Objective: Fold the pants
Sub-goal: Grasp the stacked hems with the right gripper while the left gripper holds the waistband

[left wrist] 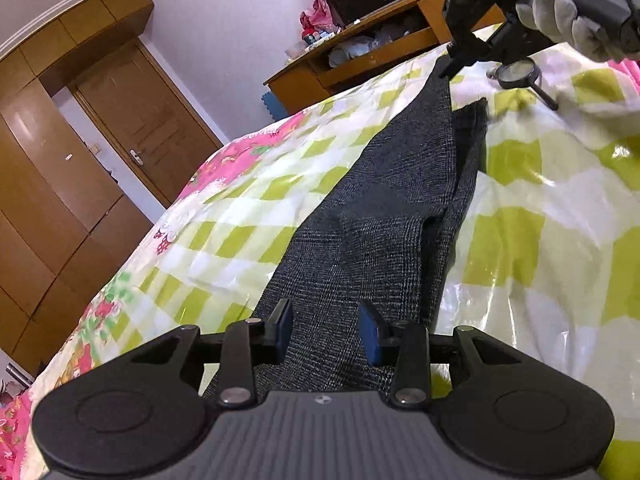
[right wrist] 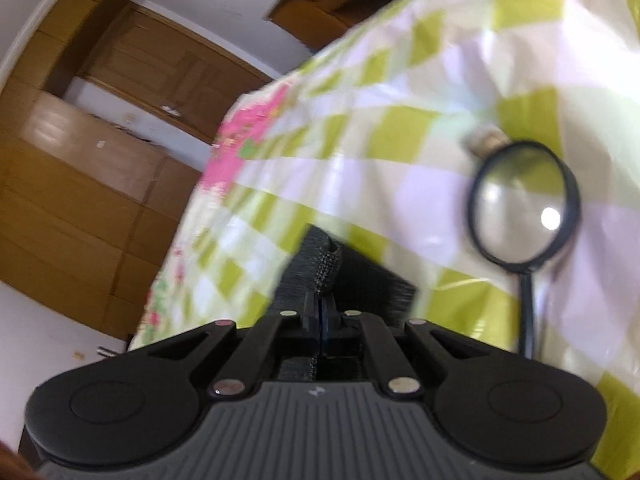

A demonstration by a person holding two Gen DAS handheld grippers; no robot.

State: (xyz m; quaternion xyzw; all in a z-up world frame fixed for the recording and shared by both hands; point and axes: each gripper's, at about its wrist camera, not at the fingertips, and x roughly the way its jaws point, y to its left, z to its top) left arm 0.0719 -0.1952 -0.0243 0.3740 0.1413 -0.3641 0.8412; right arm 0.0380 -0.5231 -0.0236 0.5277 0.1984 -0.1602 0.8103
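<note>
Pinching the far end of the dark pants [left wrist: 384, 208] on the bed [left wrist: 248, 184], the right tool [right wrist: 321, 312] is clamped shut; the left tool [left wrist: 326, 330] is hovering apart over the near end.

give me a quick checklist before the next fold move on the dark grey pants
1. Right gripper shut on the dark grey woven pants hem: ok.
2. Left gripper gripping: not ok, blue pads straddle the cloth, open.
3. Pants lying flat: not ok, legs overlap unevenly with a crease.
4. Black-rimmed round magnifying glass clear of pants: ok, beside them on the green checked glossy bedcover.
5. Waistband position: cannot tell.
</note>
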